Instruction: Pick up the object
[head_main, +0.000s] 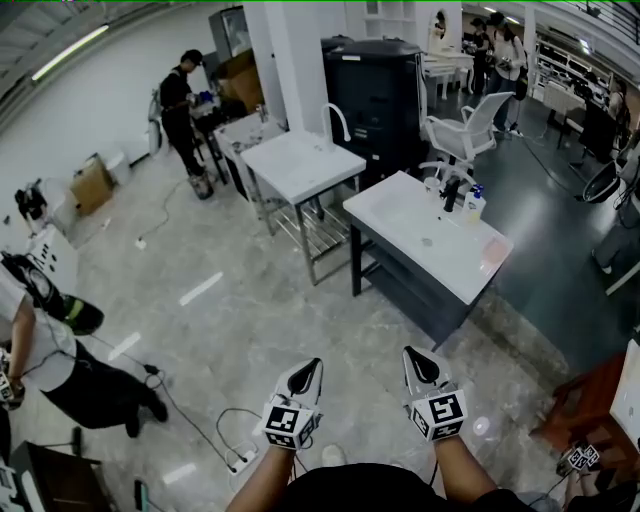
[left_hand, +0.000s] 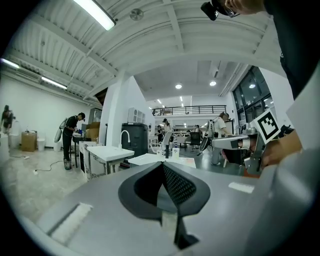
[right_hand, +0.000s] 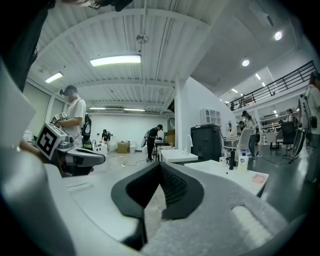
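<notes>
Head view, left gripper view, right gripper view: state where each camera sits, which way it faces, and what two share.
Head view: on the person's head, facing steeply down at the white sink counter; forearms, left gripper and right gripper show.
Left gripper view: rides that gripper, looks along its shut jaws; right gripper shows at right.
Right gripper view: likewise, jaws shut; left gripper at left.
All share the counter.

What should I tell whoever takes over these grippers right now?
Left gripper: shut, empty.
Right gripper: shut, empty.
Both are held out over the floor, well short of the white sink counter. The counter carries a bottle and a pink pad near its right end.
Done: nothing picked up yet.
Left: walk up, open a gripper, take the object.
</notes>
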